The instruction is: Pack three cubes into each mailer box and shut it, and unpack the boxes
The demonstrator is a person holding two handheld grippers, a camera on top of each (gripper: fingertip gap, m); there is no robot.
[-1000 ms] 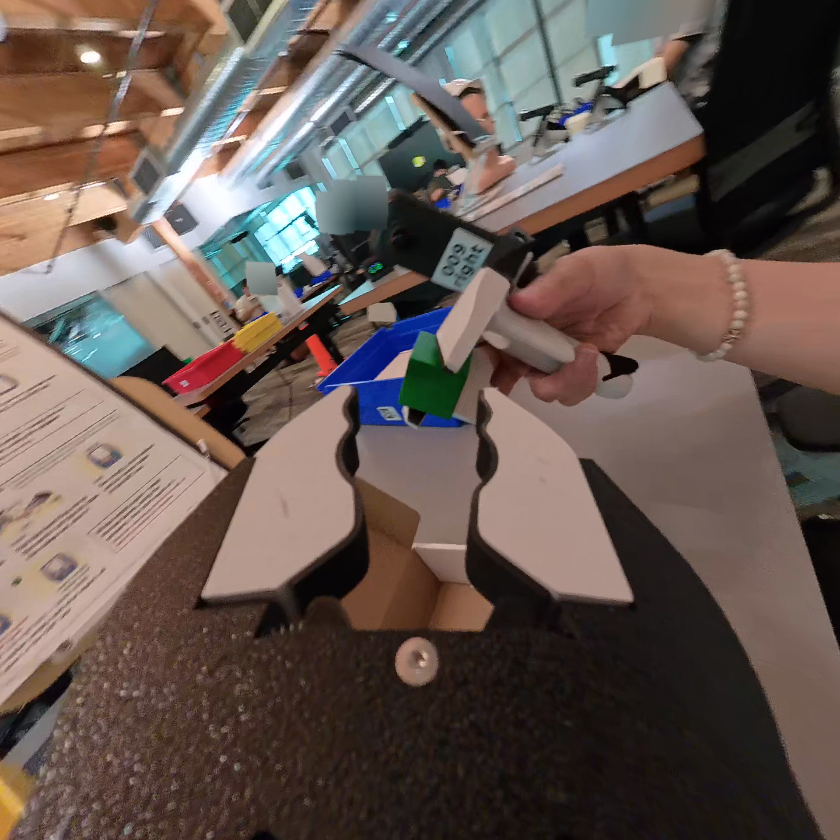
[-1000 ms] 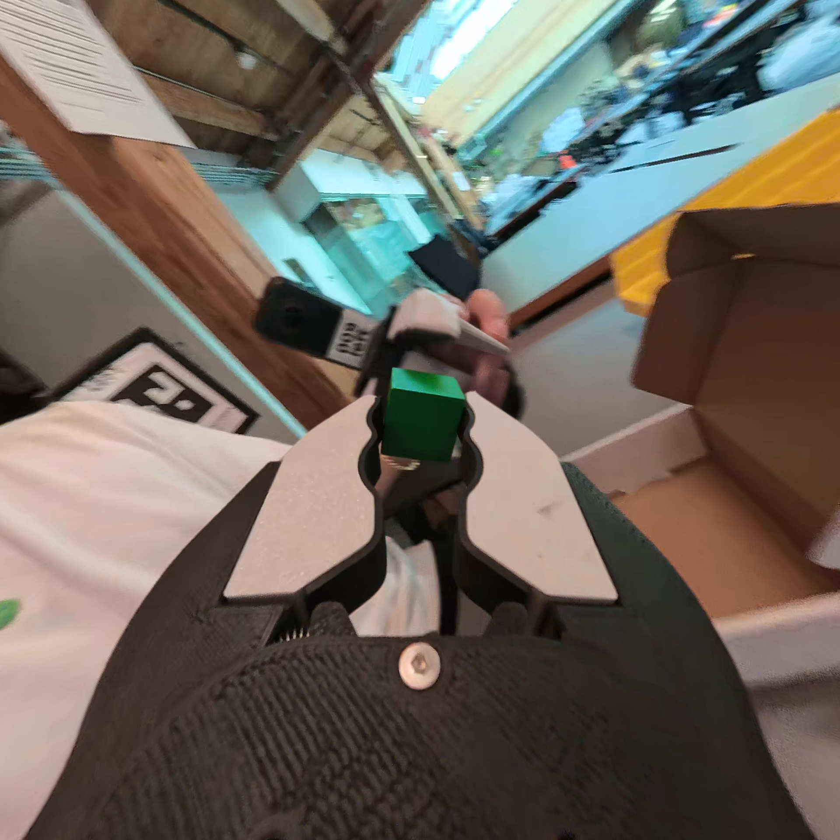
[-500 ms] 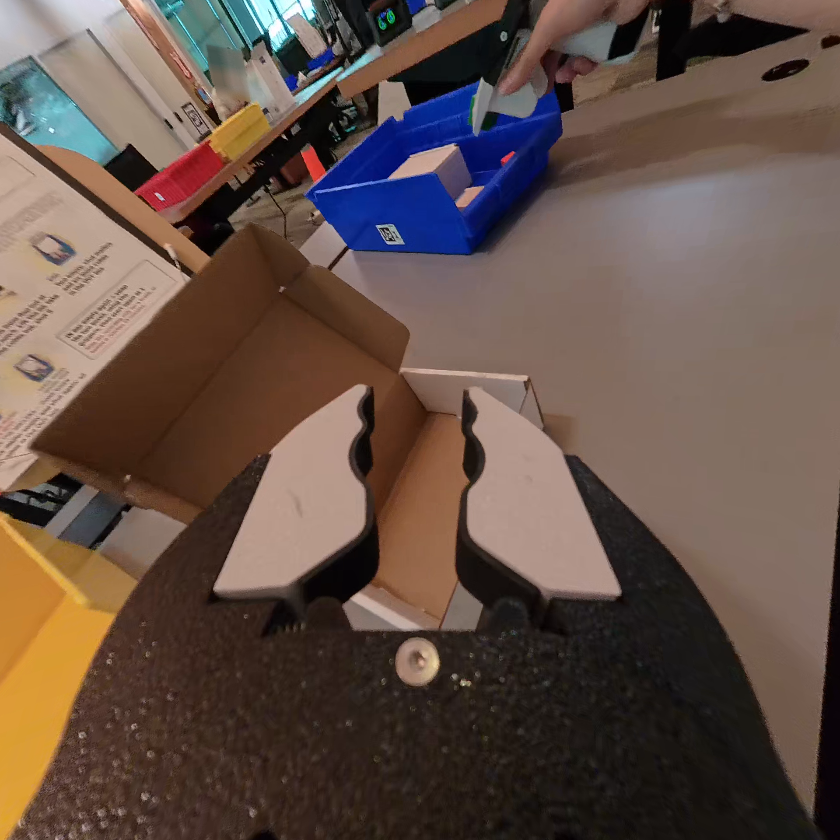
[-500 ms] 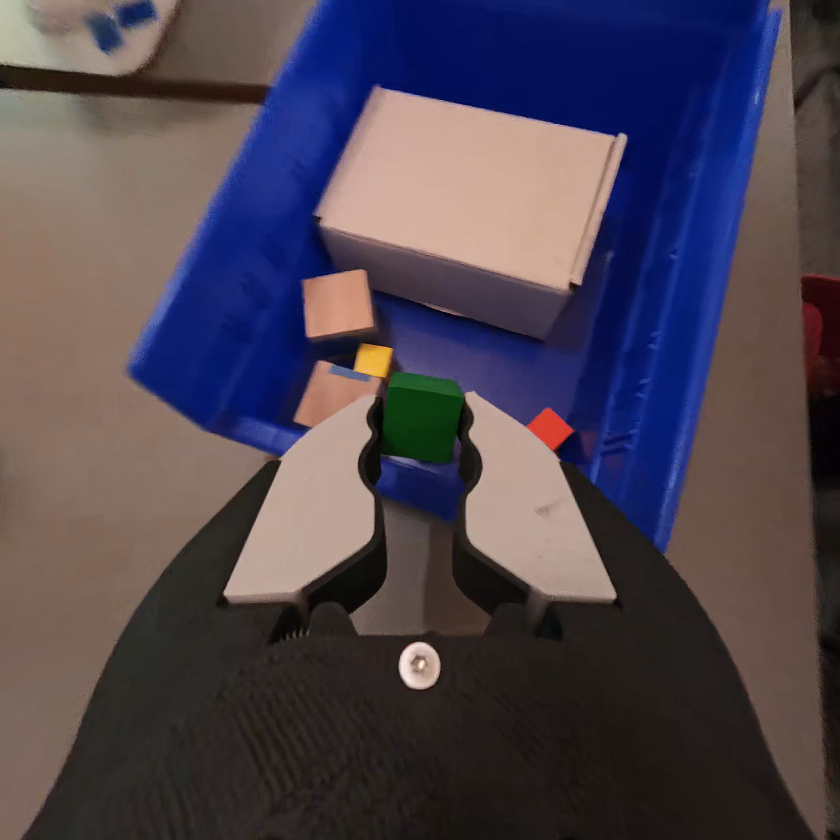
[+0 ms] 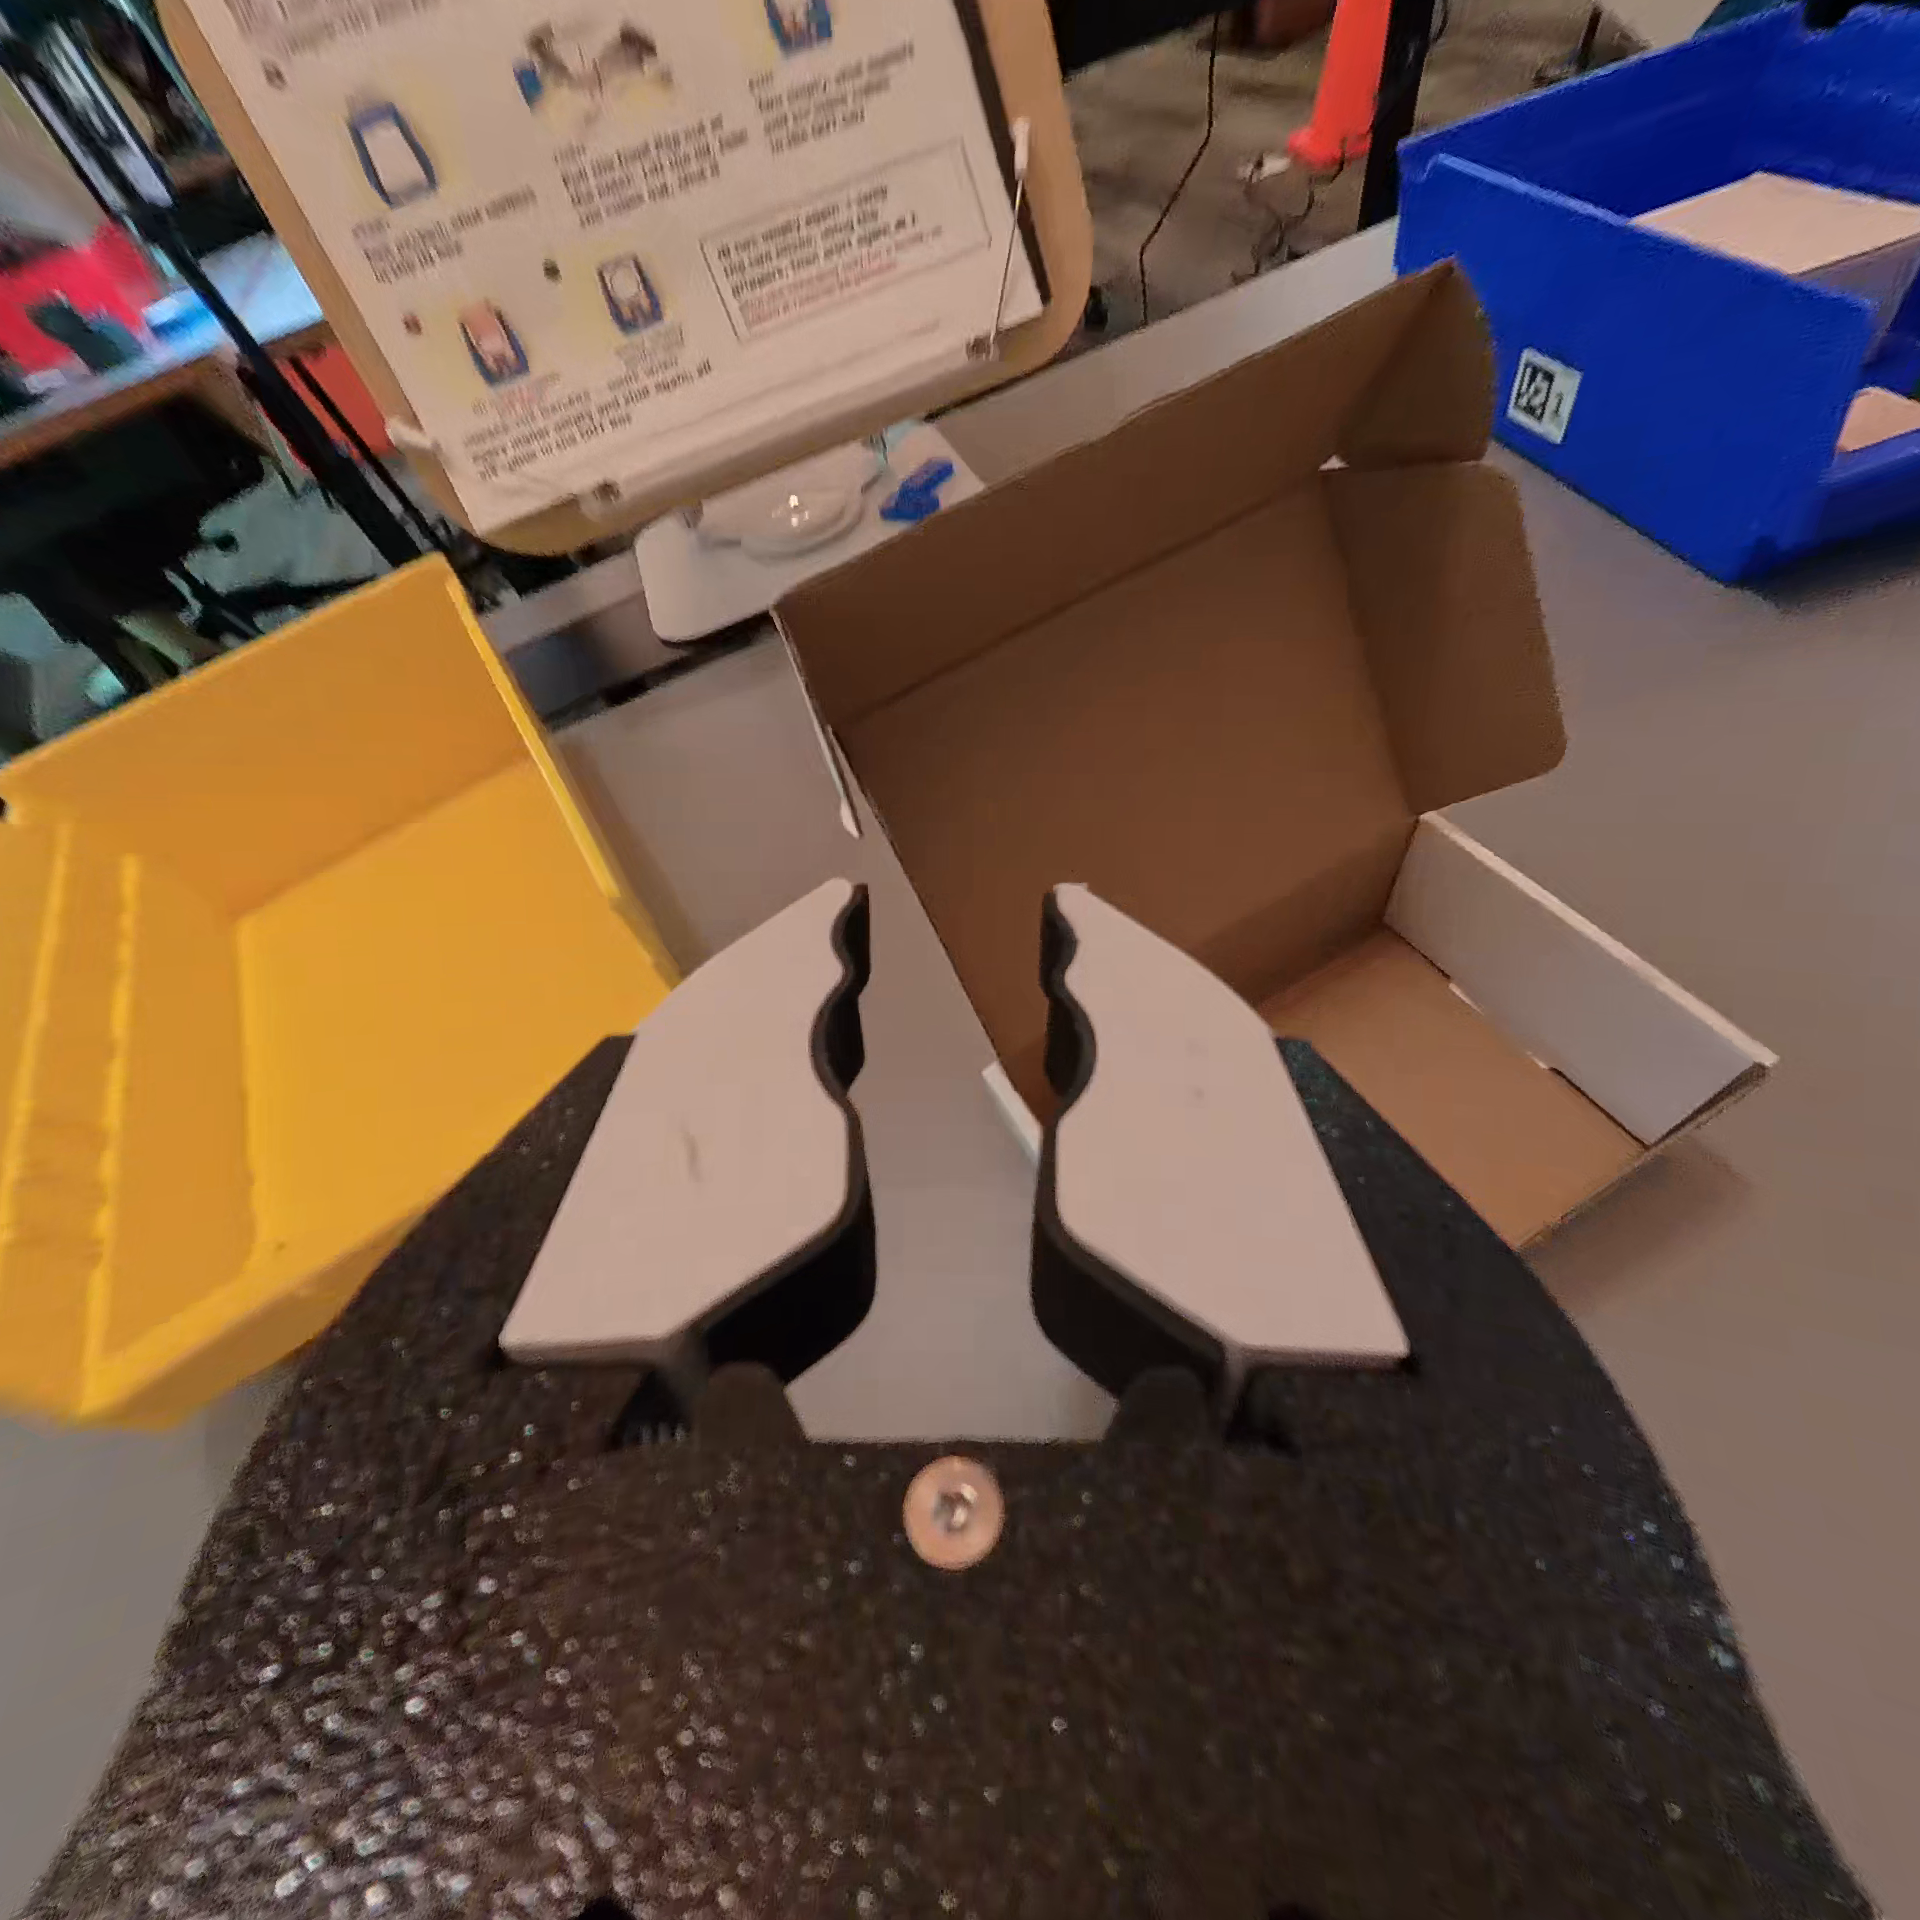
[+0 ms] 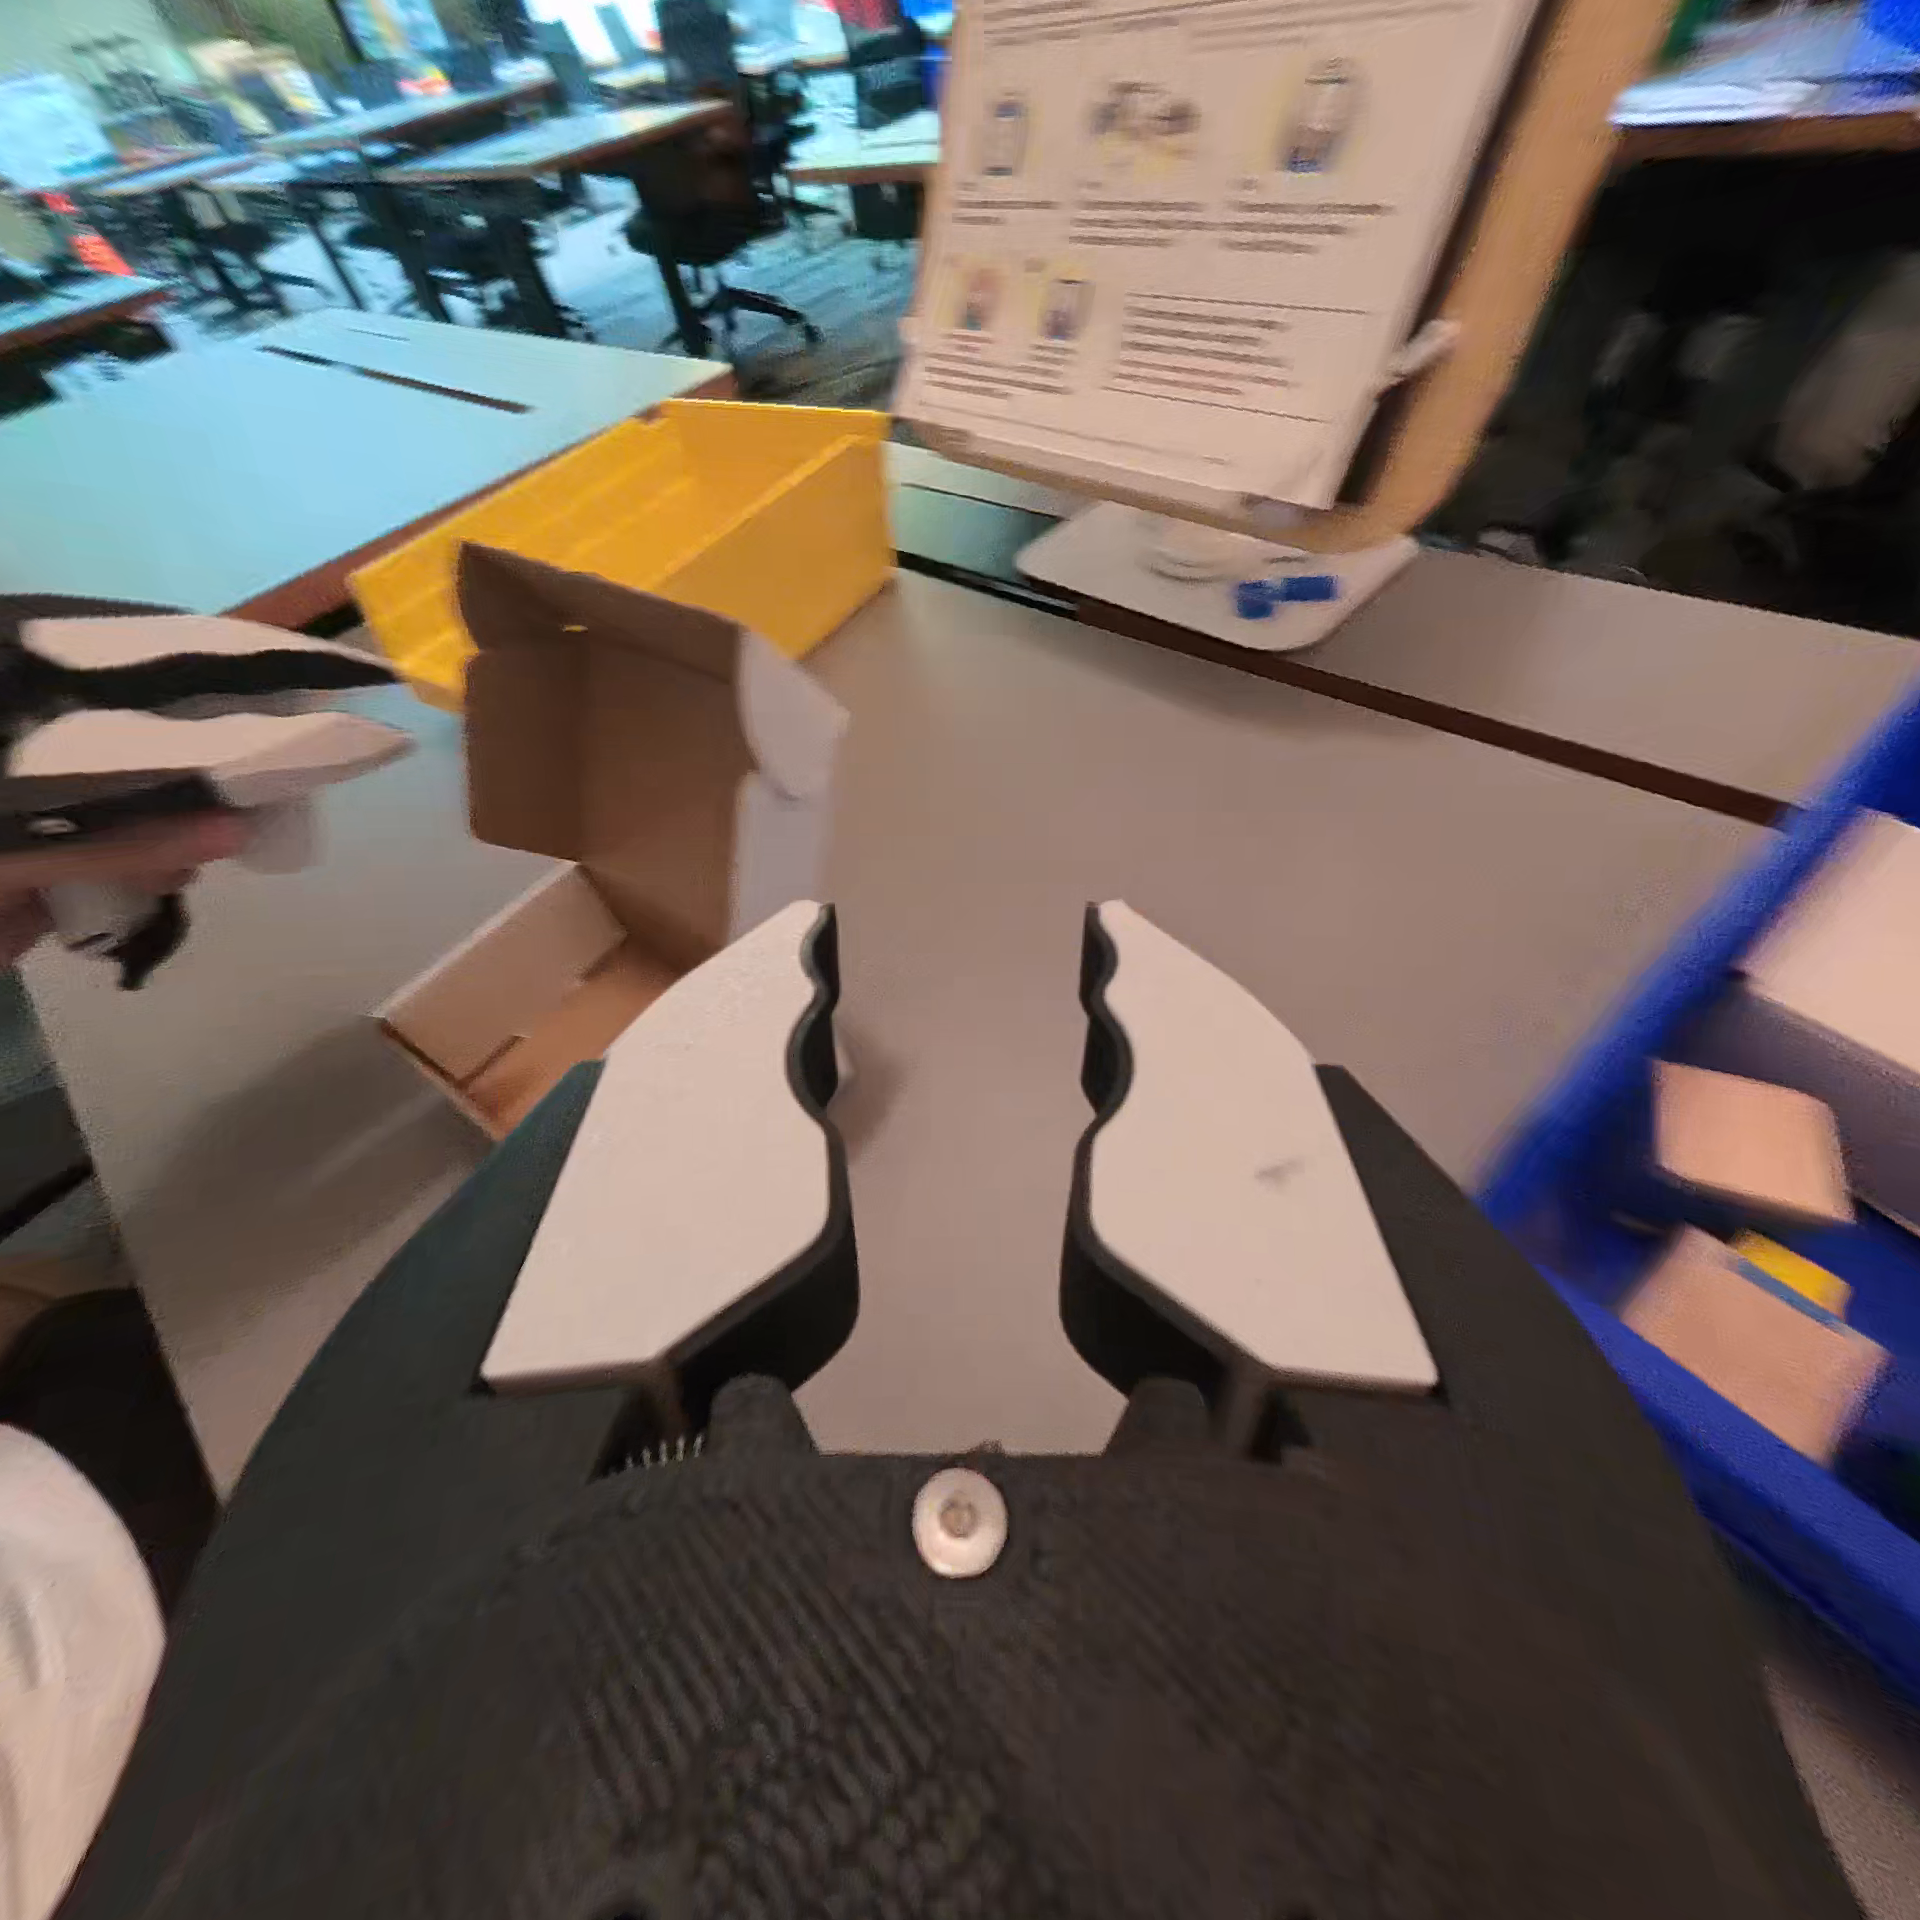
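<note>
Left wrist view shows the left claw point(image 5: 954, 906) spread apart and empty, hanging over the grey surface point(image 5: 1714, 790) between a yellow bin point(image 5: 312, 935) on its left and an open mailer box point(image 5: 1247, 831) on its right. The box stands on the surface with its brown lid raised and its side flaps out; its tray looks bare where it can be seen, though the right finger hides the near corner. Farther right sits a blue bin point(image 5: 1662, 343) with a closed white box point(image 5: 1787, 234) inside. Behind the mailer box a clipboard stand with a printed sheet point(image 5: 644, 208) leans back on a white base.

Right wrist view shows the right claw point(image 6: 956, 914) also released, gripping nothing, above bare surface point(image 6: 1195, 810). The mailer box point(image 6: 603, 748) lies ahead to its left, lid upright, with the yellow bin point(image 6: 665, 520) behind it. The left claw point(image 6: 384, 707) shows at the left edge, near the lid, held by a hand point(image 6: 62, 883). At the right edge the blue bin point(image 6: 1662, 1091) holds tan cubes point(image 6: 1745, 1153) and a yellow cube point(image 6: 1787, 1273), blurred.
</note>
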